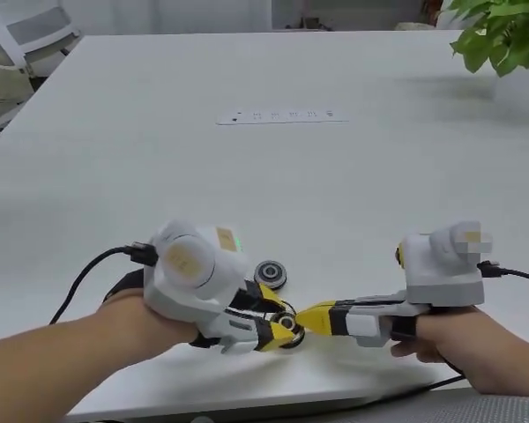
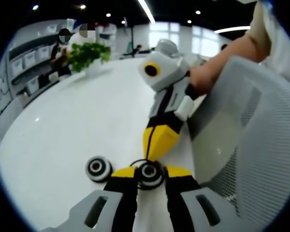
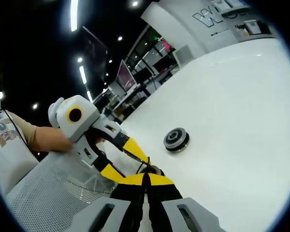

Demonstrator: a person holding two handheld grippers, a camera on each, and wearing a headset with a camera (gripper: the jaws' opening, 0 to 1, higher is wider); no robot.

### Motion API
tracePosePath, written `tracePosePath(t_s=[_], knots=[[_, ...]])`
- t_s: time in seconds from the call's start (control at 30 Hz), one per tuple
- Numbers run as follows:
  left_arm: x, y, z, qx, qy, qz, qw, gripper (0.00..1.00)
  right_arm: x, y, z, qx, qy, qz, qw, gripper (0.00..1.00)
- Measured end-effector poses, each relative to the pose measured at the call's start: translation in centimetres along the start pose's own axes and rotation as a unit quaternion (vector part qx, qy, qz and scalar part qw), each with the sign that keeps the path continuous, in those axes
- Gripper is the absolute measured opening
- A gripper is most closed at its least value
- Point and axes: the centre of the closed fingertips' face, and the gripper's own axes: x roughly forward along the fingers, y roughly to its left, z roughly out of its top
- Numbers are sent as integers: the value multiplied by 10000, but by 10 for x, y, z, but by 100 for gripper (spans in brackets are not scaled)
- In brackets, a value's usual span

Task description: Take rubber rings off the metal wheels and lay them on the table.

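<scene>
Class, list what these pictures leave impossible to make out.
- The held wheel: head view, mostly hidden between left tool and right tool.
- Whether the right tool pinches anything: right gripper view, its shut tips cover it.
- Markings on the white strip: head view, too small.

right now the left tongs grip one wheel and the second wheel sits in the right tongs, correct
Not quite. The left tongs do grip one wheel, but the second wheel lies free on the table, not in the right tongs. The head view shows it.
</scene>
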Motion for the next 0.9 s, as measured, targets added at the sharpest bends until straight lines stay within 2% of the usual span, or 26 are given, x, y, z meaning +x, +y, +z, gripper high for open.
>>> tracePosePath(t_s=[0.27,0.5,0.77,0.9], knots=[[-10,-3,4,1,-50,-53,10000,30,-1,2,2,-54,-14,61,10000,0],[-24,0,14,-160,-257,5,9995,36,-2,8,7,-103,-27,120,9999,0],[-41,-1,14,-226,-331,32,9992,46,-2,10,17,-215,-44,178,9996,0],[-50,3,13,-255,-374,98,9989,47,-2,12,20,-239,-45,205,9995,0]])
